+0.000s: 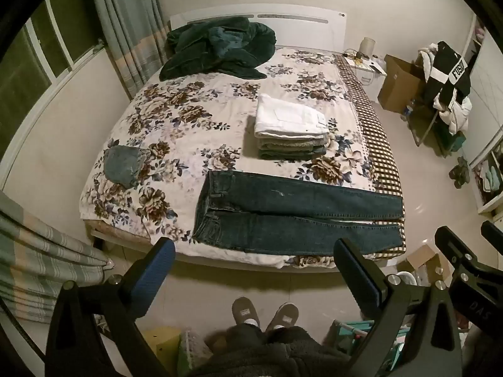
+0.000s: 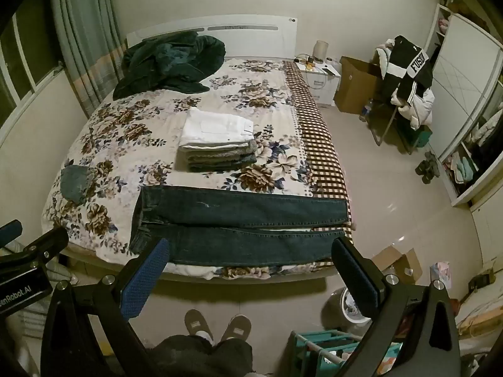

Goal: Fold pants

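Observation:
Dark blue jeans (image 1: pixel 292 216) lie flat along the near edge of the floral bed (image 1: pixel 188 119), waist to the left, both legs stretched right. They also show in the right wrist view (image 2: pixel 239 226). My left gripper (image 1: pixel 254 251) is open and empty, held back from the bed above the floor. My right gripper (image 2: pixel 251 251) is open and empty too, at the same distance. The right gripper shows at the right edge of the left wrist view (image 1: pixel 465 251); the left gripper shows at the left edge of the right wrist view (image 2: pixel 31 245).
A stack of folded clothes (image 1: pixel 290 125) with a white piece on top sits mid-bed. A small denim piece (image 1: pixel 122 166) lies at the left, a dark green blanket (image 1: pixel 217 47) at the head. My slippers (image 1: pixel 264 314), boxes (image 1: pixel 424 264) and a basket stand on the floor.

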Demonstrator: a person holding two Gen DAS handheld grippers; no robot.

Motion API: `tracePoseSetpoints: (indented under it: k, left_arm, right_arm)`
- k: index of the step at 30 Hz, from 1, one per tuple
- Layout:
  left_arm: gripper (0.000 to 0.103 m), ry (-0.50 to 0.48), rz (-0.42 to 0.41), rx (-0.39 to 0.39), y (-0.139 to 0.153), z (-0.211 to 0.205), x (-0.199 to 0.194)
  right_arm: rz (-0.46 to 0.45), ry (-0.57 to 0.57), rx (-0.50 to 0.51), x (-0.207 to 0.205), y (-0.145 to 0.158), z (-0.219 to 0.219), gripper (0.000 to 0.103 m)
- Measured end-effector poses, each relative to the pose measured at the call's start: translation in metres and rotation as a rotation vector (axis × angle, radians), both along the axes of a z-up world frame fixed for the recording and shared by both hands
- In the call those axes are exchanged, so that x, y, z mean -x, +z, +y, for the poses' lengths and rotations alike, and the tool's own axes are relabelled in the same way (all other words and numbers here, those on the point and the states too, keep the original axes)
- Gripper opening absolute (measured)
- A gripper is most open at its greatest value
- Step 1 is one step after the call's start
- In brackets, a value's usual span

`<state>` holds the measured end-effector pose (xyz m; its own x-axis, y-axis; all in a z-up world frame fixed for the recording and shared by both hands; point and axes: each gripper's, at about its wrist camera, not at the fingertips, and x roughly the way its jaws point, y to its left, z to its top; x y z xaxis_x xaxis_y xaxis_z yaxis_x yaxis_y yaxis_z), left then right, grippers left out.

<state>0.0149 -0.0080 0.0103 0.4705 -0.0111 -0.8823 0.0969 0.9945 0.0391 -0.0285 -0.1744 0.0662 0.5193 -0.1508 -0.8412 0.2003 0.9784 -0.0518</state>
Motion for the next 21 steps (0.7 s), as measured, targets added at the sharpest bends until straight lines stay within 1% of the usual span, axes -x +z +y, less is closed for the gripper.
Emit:
tracePoseSetpoints:
  k: [1,5,6,11,12,14,18,21]
  left_arm:
    - [0.103,-0.002,0.0,-0.001,-0.003,0.003,0.005]
    - [0.103,-0.004,-0.001,-0.001,0.0,0.001,0.0]
    - [0.103,-0.003,-0.001,-0.001,-0.003,0.004,0.006]
    - [0.103,-0.003,-0.002,0.002,-0.003,0.004,0.005]
    - [0.103,-0.001,-0.003,0.001,0.0,0.002,0.0]
    - [0.103,-0.002,-0.003,0.002,-0.002,0.003,0.005]
    - [0.103,0.0,-0.004,0.003,0.011,0.002,-0.005]
    - [0.103,0.0,-0.004,0.005,0.005,0.005,0.002]
  right_arm:
    - [0.0,0.0,-0.003,0.0,0.0,0.0,0.103]
    - [0.001,-0.002,-0.006,0.0,0.0,0.0,0.103]
    - [0.001,-0.003,-0.006,0.0,0.0,0.0,0.103]
    - [0.001,0.0,-0.007,0.0,0.0,0.0,0.103]
    - [0.001,-0.001,-0.007,0.0,0.0,0.0,0.103]
    - [0.002,-0.002,-0.01,0.0,0.0,0.0,0.103]
    - [0.0,-0.001,-0.011,0.0,0.0,0.0,0.103]
    - [0.0,-0.001,-0.012,0.0,0.001,0.0,0.103]
